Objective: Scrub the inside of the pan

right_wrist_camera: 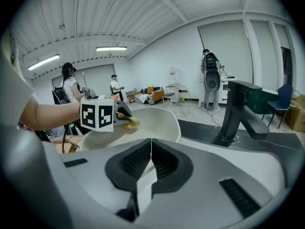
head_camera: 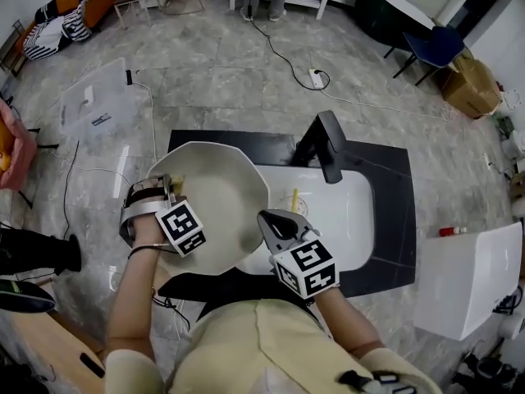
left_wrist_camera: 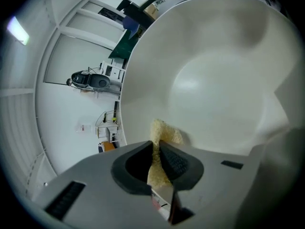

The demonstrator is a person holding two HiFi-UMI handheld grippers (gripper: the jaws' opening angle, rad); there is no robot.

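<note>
"As you look down from the head camera, where is the pan?"

"I see the cream pan (head_camera: 217, 195) over the left end of the white sink (head_camera: 353, 220), overlapping the left part of the black surface (head_camera: 394, 167). I cannot tell whether it rests on anything beneath it. The black faucet (head_camera: 326, 142) stands at the sink's far edge, just beyond the pan's right side."

"What has your left hand-held gripper got?"

"My left hand-held gripper (left_wrist_camera: 157, 152) is clenched on a yellowish sponge (left_wrist_camera: 165, 130). Its jaws pinch the sponge's lower part. The free end pokes out and touches the pan's inner wall, near the left rim."

"And the right one?"

"My right hand-held gripper (right_wrist_camera: 151, 152) is clamped on the pan's near right rim. A thin pale edge runs between its jaws, which are drawn tight on it. From that side I look across the pan's hollow to the left one, with the sponge at the opposite rim."
</note>
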